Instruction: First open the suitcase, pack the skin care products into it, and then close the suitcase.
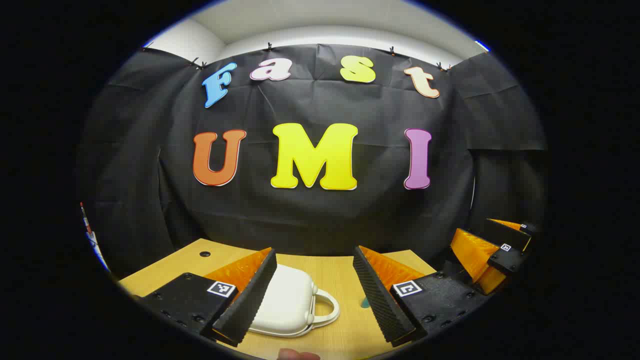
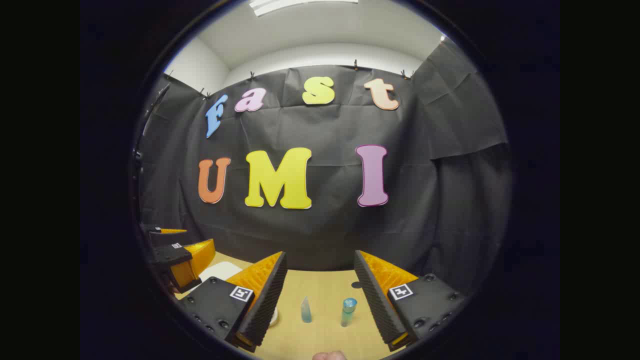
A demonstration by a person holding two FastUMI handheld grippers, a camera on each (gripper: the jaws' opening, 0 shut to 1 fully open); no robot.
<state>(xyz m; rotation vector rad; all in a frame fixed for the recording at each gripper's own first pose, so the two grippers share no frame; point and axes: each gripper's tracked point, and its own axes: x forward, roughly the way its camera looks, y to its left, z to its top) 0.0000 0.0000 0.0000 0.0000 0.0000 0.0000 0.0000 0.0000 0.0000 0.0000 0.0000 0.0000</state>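
A small white suitcase lies closed on the wooden table, its handle toward the right. My left gripper hangs open above it, the left finger overlapping the case. In the right gripper view, two small bluish skin care items stand on the table: a pointed tube and a bottle with a blue cap. My right gripper is open with both items between its fingers but farther off. The suitcase's white corner shows at the left.
The other gripper is at the right edge of the left gripper view, and the other gripper is at the left of the right gripper view. Black cloth walls the table's far side. A small dark hole marks the table's back left.
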